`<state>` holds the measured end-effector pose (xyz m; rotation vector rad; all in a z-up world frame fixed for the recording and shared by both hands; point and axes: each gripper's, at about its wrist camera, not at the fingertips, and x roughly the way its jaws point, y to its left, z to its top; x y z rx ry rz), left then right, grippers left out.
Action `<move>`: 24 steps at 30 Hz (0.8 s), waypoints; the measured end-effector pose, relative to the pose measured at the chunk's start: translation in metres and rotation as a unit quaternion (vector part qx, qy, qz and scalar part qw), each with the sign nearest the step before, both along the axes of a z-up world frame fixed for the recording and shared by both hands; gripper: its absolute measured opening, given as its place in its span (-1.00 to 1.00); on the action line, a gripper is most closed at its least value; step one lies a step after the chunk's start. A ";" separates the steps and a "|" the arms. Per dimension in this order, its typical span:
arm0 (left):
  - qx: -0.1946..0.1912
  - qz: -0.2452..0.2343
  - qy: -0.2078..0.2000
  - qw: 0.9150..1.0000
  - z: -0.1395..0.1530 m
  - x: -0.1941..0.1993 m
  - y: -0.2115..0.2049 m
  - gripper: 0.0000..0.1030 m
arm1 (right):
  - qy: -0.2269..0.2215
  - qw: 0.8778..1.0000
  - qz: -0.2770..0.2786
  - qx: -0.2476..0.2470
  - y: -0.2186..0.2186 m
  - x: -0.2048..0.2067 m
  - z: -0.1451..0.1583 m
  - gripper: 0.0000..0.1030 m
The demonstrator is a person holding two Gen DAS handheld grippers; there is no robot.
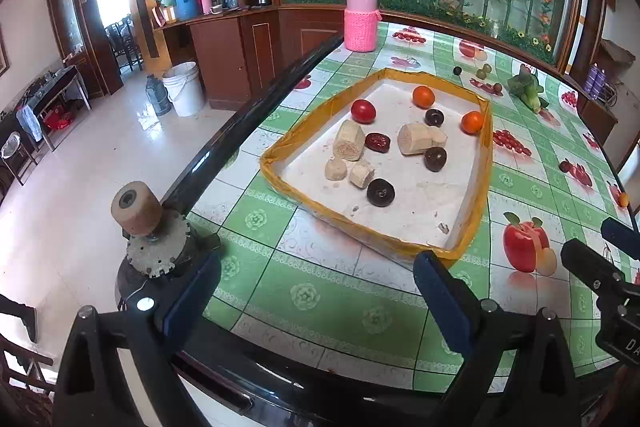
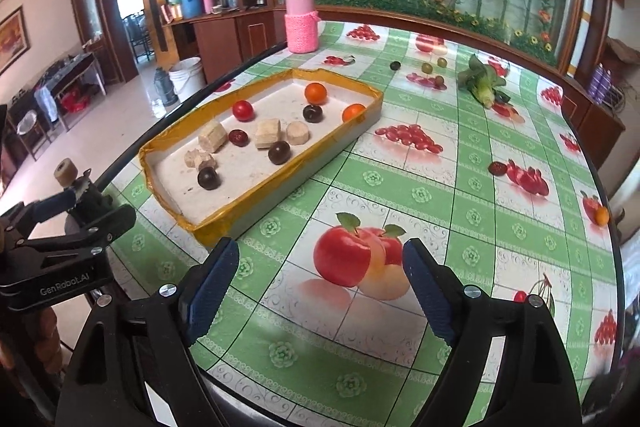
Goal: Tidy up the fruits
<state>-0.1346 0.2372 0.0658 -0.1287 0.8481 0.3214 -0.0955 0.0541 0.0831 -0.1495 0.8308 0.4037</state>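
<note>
Left gripper (image 1: pixel 316 291): black frame with blue pads; jaws spread wide, nothing between them; it hovers over the near table edge, pointing toward the tray.
Right gripper (image 2: pixel 320 291): same build; jaws spread, nothing held; it hangs above a printed apple on the tablecloth, beside the tray's near corner.
Tray (image 1: pixel 486 147): shallow white foam tray edged in yellow tape, resting on the green-and-white checked tablecloth (image 1: pixel 340 307).
Tray contents: one red tomato (image 1: pixel 363 111); two orange fruits (image 1: pixel 423 96); dark round plums (image 1: pixel 380 192); a wrinkled red date (image 1: pixel 377 141); pale cut cylinders of fruit (image 1: pixel 349 145); all lie apart or just beside one another on the tray floor.
Loose fruit: small green and dark fruits (image 2: pixel 427 67) beyond the tray; a dark red fruit (image 2: pixel 497 168) to the right; a small orange fruit (image 2: pixel 601 215) near the far right table edge.
Other items: pink knit-sleeved flask (image 1: pixel 361 19) at the far table edge; leafy green vegetable (image 2: pixel 482 83) well apart from the tray.
</note>
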 end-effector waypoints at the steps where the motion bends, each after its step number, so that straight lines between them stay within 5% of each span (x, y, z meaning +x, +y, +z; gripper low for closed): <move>1: 0.004 0.000 -0.001 1.000 0.000 0.000 -0.001 0.92 | -0.003 1.000 -0.004 -0.003 0.002 0.000 0.001 0.63; 10: 0.052 0.002 0.001 0.999 -0.001 0.009 -0.009 0.99 | -0.020 0.999 -0.008 -0.027 0.009 -0.003 0.002 0.63; 24: 0.017 -0.018 -0.033 0.999 -0.001 0.011 -0.013 0.99 | -0.033 0.999 -0.024 -0.029 0.000 0.002 0.002 0.67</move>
